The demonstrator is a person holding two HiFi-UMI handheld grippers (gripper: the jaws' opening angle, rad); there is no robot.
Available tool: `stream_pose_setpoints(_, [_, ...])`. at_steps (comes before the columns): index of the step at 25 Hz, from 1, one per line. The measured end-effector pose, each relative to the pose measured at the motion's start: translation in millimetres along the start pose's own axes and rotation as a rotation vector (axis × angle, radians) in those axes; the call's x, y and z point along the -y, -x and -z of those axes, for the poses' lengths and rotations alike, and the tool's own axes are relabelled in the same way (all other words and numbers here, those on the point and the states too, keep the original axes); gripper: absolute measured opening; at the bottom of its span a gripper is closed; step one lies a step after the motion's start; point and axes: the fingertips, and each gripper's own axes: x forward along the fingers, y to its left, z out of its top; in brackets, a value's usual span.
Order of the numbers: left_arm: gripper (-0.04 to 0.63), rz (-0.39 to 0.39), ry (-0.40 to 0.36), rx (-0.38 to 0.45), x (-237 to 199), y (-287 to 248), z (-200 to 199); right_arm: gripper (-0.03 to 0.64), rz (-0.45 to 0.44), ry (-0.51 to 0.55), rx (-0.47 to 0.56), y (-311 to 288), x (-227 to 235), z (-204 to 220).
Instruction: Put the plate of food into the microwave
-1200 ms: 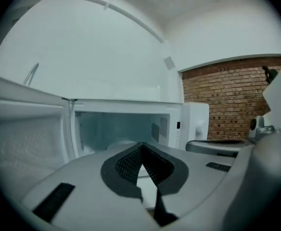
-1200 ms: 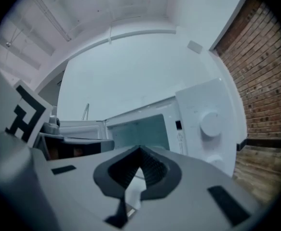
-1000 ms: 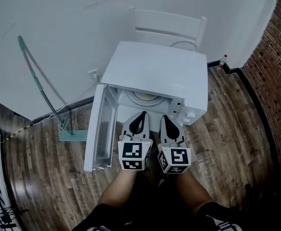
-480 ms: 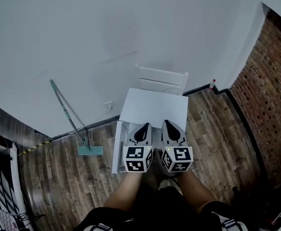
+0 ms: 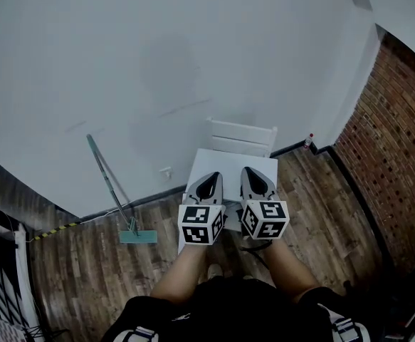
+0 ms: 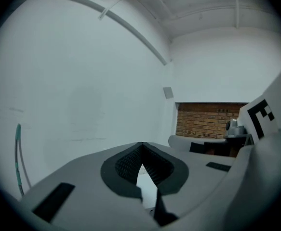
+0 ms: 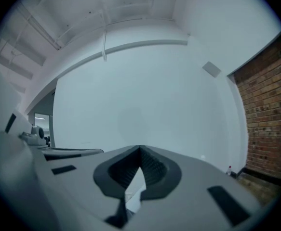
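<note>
The white microwave (image 5: 233, 164) stands on the wooden floor far below me, and only its top shows. Its front and door are hidden behind my two grippers, and no plate of food is in view. My left gripper (image 5: 208, 179) and right gripper (image 5: 254, 176) are held side by side at chest height, pointing at the white wall. In the left gripper view the left gripper (image 6: 141, 145) has its jaws closed tip to tip with nothing between them. The right gripper (image 7: 140, 150) looks the same in its own view, shut and empty.
A white chair (image 5: 241, 135) stands against the wall behind the microwave. A green mop (image 5: 112, 184) leans on the wall at the left. A small bottle (image 5: 310, 140) sits by the skirting near the brick wall (image 5: 392, 148) on the right.
Both grippers and my head have risen from in front of the open microwave. The microwave now looks much smaller and farther below, and more wall shows.
</note>
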Motion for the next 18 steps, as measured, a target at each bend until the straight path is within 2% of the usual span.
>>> stream_pose_setpoints(8, [-0.002, 0.081, 0.009, -0.006, -12.7, -7.9, -7.3, 0.008, 0.019, 0.023, 0.071, -12.1, -11.8, -12.4])
stream_pose_setpoints(18, [-0.003, 0.138, 0.051, 0.003, -24.4, -23.1, -10.5, 0.008, 0.047, 0.055, 0.084, -25.9, -12.4, -9.3])
